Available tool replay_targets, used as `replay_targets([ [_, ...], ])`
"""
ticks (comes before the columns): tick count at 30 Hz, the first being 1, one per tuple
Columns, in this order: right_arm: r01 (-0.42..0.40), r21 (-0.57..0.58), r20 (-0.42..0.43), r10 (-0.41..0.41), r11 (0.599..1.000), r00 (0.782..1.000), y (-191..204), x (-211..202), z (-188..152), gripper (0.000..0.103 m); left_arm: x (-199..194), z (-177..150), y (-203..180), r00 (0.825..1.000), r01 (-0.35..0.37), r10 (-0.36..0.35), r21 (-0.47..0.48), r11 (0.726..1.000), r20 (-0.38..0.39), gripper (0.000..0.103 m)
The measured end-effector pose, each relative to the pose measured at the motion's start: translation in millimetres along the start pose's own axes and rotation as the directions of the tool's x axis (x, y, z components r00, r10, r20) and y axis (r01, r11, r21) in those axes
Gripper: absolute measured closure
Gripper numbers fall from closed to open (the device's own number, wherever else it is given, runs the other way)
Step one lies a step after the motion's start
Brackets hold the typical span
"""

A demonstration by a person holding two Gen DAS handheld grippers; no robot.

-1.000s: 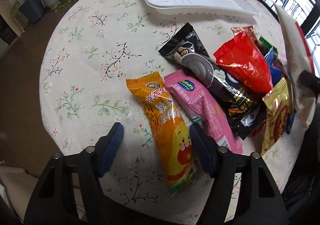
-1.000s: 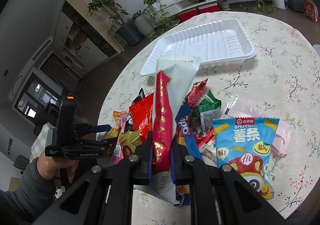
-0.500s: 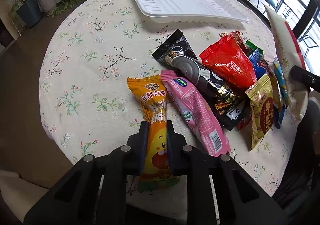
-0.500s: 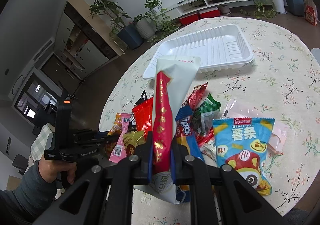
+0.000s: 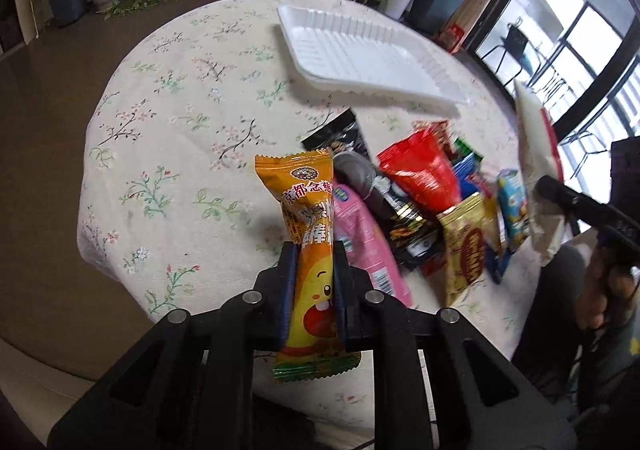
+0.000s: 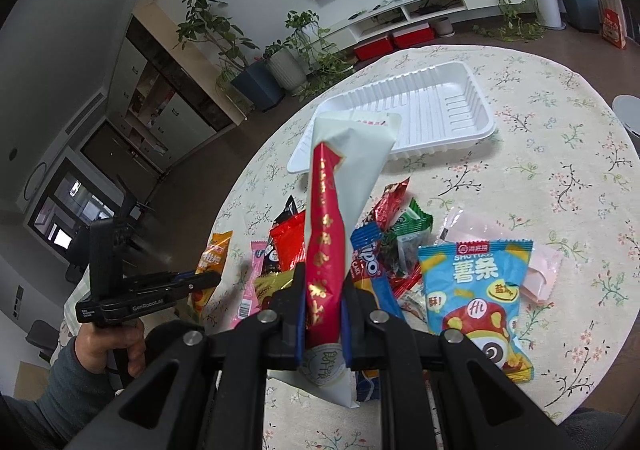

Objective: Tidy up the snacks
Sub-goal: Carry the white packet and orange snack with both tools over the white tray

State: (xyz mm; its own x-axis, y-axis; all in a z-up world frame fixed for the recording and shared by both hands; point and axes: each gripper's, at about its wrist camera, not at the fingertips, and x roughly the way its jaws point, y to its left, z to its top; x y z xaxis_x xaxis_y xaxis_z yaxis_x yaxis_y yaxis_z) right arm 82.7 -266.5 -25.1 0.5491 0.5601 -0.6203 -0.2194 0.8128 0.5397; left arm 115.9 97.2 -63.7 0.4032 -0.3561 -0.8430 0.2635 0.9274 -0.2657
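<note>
My left gripper [image 5: 314, 250] is shut on an orange snack packet [image 5: 308, 210] and holds it lifted above the table near its left edge. My right gripper [image 6: 322, 274] is shut on a tall white and red snack packet [image 6: 340, 178], held upright above the snack pile. A white plastic tray [image 5: 360, 50] lies at the far side of the table; it also shows in the right wrist view [image 6: 432, 106]. The left gripper also shows in the right wrist view [image 6: 208, 278], with the orange packet [image 6: 212, 254] in it.
A pile of snacks lies on the floral tablecloth [image 5: 168, 130]: a pink packet [image 5: 360, 234], a black packet [image 5: 344, 142], a red packet [image 5: 424, 170], a gold packet [image 5: 468, 242]. A blue chips bag [image 6: 476, 290] lies at the right.
My left gripper closed on the orange packet and lifted it off the table. My right gripper kept holding the white and red packet and rose slightly.
</note>
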Motion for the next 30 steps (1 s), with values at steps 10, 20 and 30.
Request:
replay_targets([
  [10,-0.02,0.073,0.052,0.016,0.997,0.999,-24,-22,28,0.088,-25,51,-14,0.984,0.145,-0.145,0.003,0.989,0.105,0.088],
  [20,0.033,0.037,0.078,-0.036,0.999,0.996,-40,-13,100,0.088,-10,150,-27,0.97,0.19,-0.198,0.07,0.979,0.143,0.088],
  [30,0.098,0.003,-0.016,-0.098,0.995,0.995,-59,65,173,0.088,70,240,-56,0.984,0.154,-0.167,0.158,0.975,0.067,0.088],
])
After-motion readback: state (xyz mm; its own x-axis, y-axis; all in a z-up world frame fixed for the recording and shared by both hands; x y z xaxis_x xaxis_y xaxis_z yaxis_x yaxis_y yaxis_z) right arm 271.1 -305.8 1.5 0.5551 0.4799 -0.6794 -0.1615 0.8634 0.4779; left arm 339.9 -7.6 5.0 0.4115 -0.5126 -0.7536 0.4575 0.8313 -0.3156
